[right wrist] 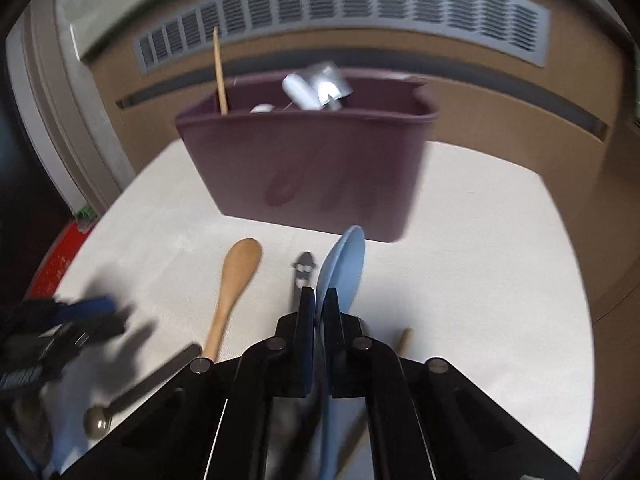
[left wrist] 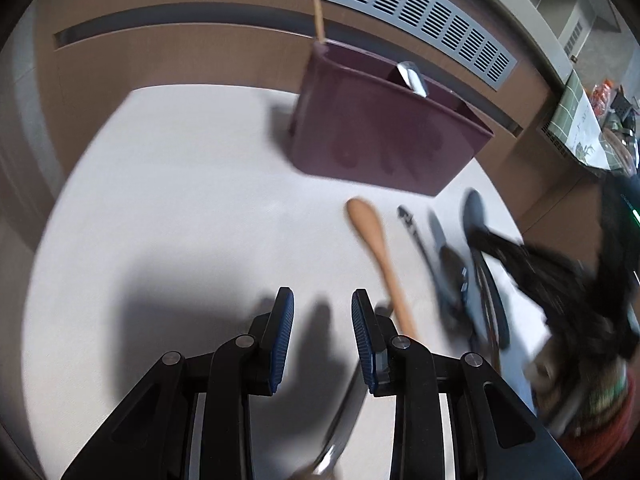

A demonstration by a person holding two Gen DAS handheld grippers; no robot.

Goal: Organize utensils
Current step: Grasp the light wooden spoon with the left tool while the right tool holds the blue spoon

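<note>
Left wrist view: my left gripper [left wrist: 322, 322] hangs with jaws apart and nothing between them over the white table [left wrist: 168, 208]; the wooden spoon [left wrist: 376, 252] lies just beside its right finger, the maroon caddy [left wrist: 380, 132] beyond. Right wrist view: my right gripper [right wrist: 318, 312] is clamped on the blue spatula [right wrist: 345, 268], its blade pointing toward the caddy.

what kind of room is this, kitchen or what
Probably a home dining or kitchen corner: a white table with a maroon utensil holder, a wooden spoon lying loose, and a slatted heater vent along the wall behind.
</note>
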